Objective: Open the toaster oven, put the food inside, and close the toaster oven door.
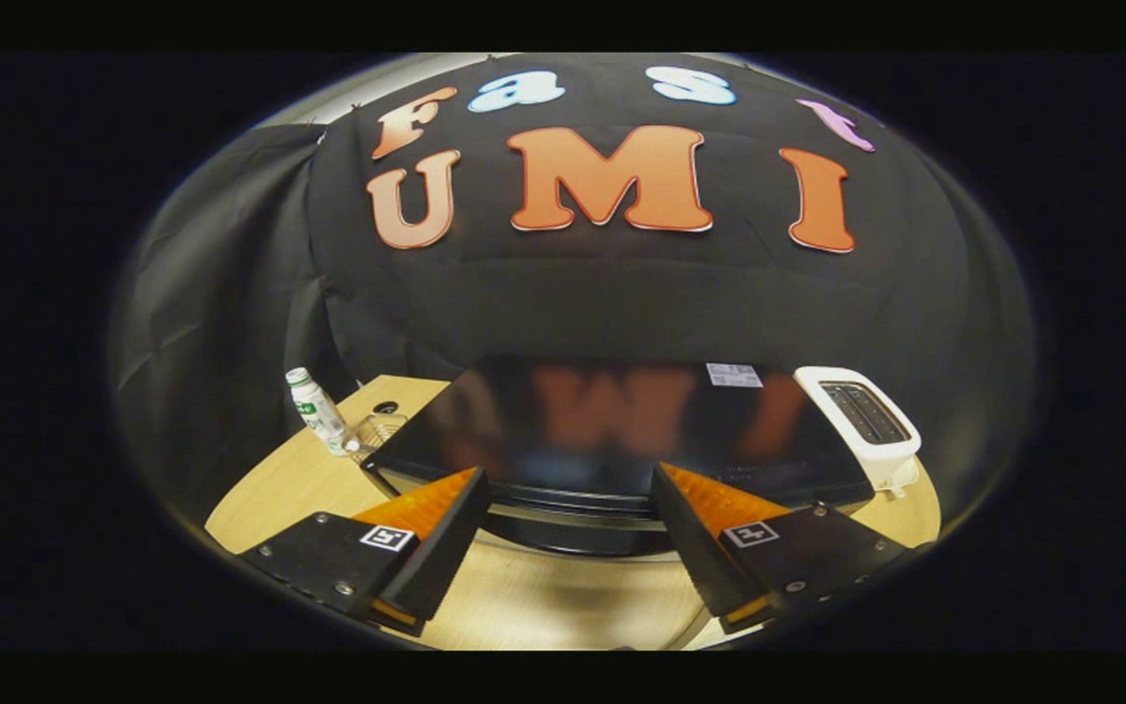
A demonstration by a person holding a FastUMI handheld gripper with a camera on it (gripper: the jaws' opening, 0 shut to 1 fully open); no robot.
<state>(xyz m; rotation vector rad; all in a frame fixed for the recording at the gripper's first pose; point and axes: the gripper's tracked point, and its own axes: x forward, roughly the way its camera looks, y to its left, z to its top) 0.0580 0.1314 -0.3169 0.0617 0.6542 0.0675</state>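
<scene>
Black gloss: the toaster oven [612, 440] sits mid-surface, its shiny top mirroring the booth wall, its front edge turned toward the camera and lying just ahead of the fingertips.
Door: judged shut and untouched; the camera looks down over the top, so the door face and handle are mostly hidden below the front edge.
Jaws: the gripper [571, 489] has its jaws spread wide with nothing between them but the oven's front rim and bare wood, seemingly lined up to come down on the door handle.
Step in hand: by the look of it the approach to opening, the first part of the task; no food is in the jaws, and none can be made out for certain.
Surface: pale wood [524, 596], rounded at its near edge, carrying everything in the booth.
Left rear corner: a small white bottle [317, 409] with a green label stands upright, a clear ribbed container [375, 430] touching or just beside it, both parked clear of the oven's swing.
Right edge: a white slot toaster [861, 422] stands close against the oven's side.
Risk: the glossy top gives little grip, and a high approach could miss the handle.
</scene>
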